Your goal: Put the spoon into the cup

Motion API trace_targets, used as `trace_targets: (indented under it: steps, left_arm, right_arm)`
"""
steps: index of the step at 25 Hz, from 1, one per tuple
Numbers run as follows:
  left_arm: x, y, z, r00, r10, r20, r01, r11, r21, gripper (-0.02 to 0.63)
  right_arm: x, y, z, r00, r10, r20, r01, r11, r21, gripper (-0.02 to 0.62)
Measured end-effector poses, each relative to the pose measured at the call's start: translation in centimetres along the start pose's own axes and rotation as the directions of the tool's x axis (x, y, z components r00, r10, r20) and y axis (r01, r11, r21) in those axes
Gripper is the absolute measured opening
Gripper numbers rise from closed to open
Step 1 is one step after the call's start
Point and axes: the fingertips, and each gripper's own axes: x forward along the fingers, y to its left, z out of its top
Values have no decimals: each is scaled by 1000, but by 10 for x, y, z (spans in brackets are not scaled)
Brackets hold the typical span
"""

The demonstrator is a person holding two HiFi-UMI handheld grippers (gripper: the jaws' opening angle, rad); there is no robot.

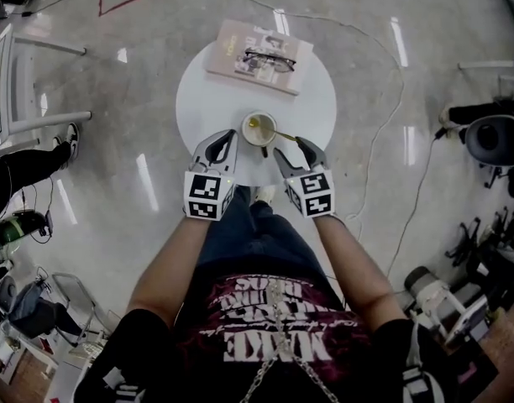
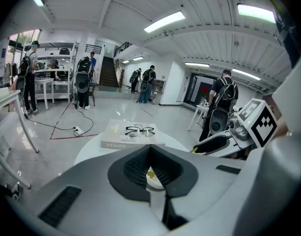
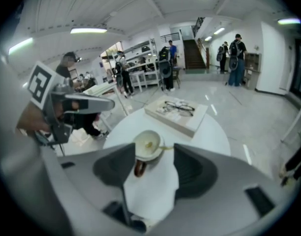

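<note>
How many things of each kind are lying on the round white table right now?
Book: 1
Pair of glasses: 1
Cup: 1
Spoon: 1
Total: 4

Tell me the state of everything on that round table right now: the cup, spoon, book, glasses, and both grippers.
Cup: upright, spoon inside.
Spoon: bowl in the cup, handle leaning out over the rim.
Book: closed, lying flat.
Glasses: resting on the book.
Left gripper: shut, empty.
Right gripper: open, nothing held.
</note>
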Motion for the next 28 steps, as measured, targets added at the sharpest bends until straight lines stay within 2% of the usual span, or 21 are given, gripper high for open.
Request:
trace_targets:
  steps: [5, 11, 14, 16, 18, 21, 24, 28]
  left_arm:
    - [-14, -5, 17, 999, 27, 43, -26, 1000, -7, 26]
    - [-38, -24, 56, 992, 31, 124, -31, 1000, 3, 26]
    - [-53, -36, 85, 981, 29, 192, -30, 1000, 5, 26]
    - [-64, -43, 101, 972, 34, 234, -38, 999, 12, 26]
    - [-75, -48, 116, 960, 46, 275, -56, 998, 27, 26]
    - [-94, -55, 136, 938, 68, 340, -95, 993, 63, 26]
    - [-107, -60, 149, 921, 82, 380, -116, 991, 67, 26]
    - [-114, -63, 153, 915, 92, 393, -123, 991, 56, 26]
  right_arm:
    - [-25, -3, 2, 1000, -15, 5, 15, 1000, -10, 241]
    - [-74, 7, 52, 987, 1, 161, 8, 999, -53, 241]
    - [-104, 15, 91, 963, 27, 268, -4, 996, -84, 219]
    - [-127, 18, 117, 938, 17, 347, 21, 994, -107, 77]
    - [-151, 22, 138, 911, 16, 412, 39, 992, -124, 41]
    - [-177, 30, 162, 875, 41, 482, 43, 986, -161, 34]
    - [-191, 36, 174, 847, 75, 526, 33, 980, -194, 34]
    - [-196, 38, 176, 852, 83, 518, 28, 979, -204, 34]
